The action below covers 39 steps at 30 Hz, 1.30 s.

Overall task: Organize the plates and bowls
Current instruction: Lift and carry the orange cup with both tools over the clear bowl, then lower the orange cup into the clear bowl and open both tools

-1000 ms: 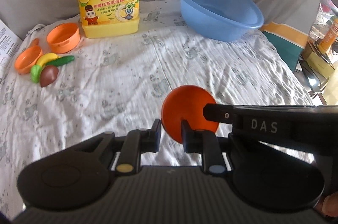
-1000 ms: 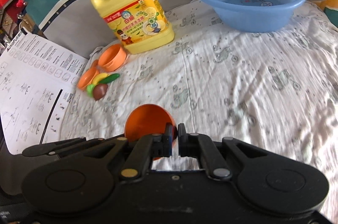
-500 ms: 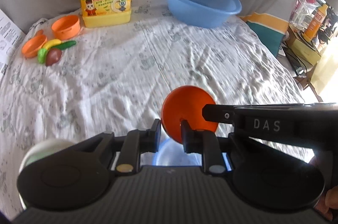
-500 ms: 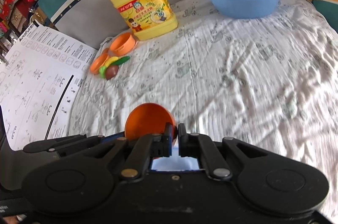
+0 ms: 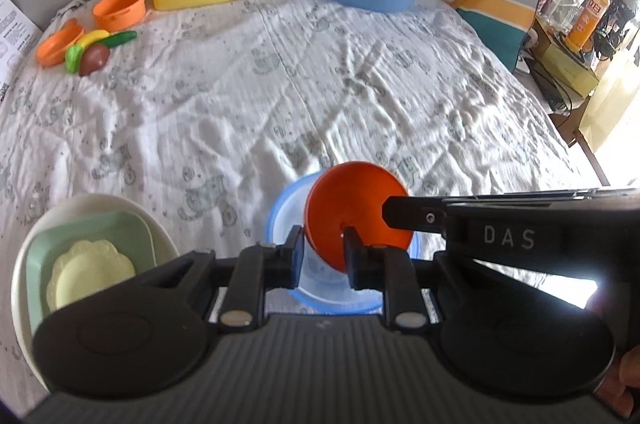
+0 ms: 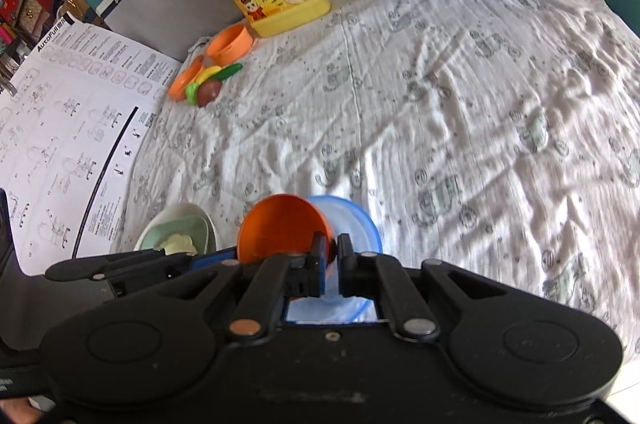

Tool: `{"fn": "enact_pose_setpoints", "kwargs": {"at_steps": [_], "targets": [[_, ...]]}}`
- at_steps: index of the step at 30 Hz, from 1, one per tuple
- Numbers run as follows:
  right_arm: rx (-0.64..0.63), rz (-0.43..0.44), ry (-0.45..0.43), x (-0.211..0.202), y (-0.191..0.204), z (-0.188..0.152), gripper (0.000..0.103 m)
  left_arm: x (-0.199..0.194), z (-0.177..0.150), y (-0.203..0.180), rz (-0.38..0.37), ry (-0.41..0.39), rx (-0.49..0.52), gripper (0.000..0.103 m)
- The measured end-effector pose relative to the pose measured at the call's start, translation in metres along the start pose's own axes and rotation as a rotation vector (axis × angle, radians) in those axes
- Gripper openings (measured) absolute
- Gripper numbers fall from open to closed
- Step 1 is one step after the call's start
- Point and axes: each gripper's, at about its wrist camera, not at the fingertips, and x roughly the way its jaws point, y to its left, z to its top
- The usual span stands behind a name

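Bowl handling: the orange bowl (image 5: 352, 212) looks like light, stiff plastic, likely slick; you take it by the thin rim, opposite sides.
Bowl look: small, round, plain orange, tilted on edge.
Bowl place: held over the blue plate (image 5: 280, 220) on the bed (image 5: 320, 84), near the white dish (image 5: 100, 208).
Left hand-held gripper (image 5: 320, 248): clamped on the near rim.
Right hand-held gripper (image 6: 329, 256): clamped on the rim too.
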Motion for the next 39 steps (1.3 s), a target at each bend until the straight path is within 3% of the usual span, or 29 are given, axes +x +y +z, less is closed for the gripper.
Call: {"fn": "enact_pose_setpoints", "kwargs": {"at_steps": [15, 18, 20, 22, 24, 25, 28, 30, 34, 39], "targets": [[0.025, 0.002, 0.045, 0.015, -0.003, -0.001, 0.008, 0.016, -0.002, 0.006, -0.005, 0.040, -0.017, 0.023], [0.033, 0.017, 0.042, 0.015, -0.002, 0.001, 0.010, 0.014, -0.002, 0.007, -0.010, 0.027, -0.019, 0.036], [0.041, 0.027, 0.028, 0.013, -0.003, 0.003, 0.018, 0.007, -0.001, 0.008, -0.001, -0.008, -0.021, 0.061], [0.047, 0.030, -0.007, 0.006, -0.005, 0.005, 0.034, -0.001, 0.001, 0.010, 0.021, -0.045, -0.025, 0.074], [0.056, 0.033, -0.031, 0.000, -0.008, 0.008, 0.043, -0.011, 0.002, 0.014, 0.020, -0.082, -0.039, 0.087], [0.061, 0.033, -0.044, -0.003, -0.009, 0.008, 0.054, -0.015, 0.001, 0.017, 0.023, -0.099, -0.051, 0.094], [0.048, 0.003, -0.082, -0.011, -0.010, 0.009, 0.076, -0.023, 0.001, 0.025, 0.046, -0.130, -0.064, 0.099], [0.036, -0.016, -0.094, -0.014, -0.010, 0.008, 0.077, -0.024, -0.001, 0.030, 0.056, -0.127, -0.079, 0.101], [0.038, -0.065, -0.115, -0.020, -0.013, 0.002, 0.097, -0.025, -0.008, 0.040, 0.065, -0.120, -0.106, 0.102], [0.066, -0.092, -0.119, -0.024, -0.019, -0.007, 0.103, -0.025, -0.018, 0.044, 0.086, -0.111, -0.111, 0.103]]}}
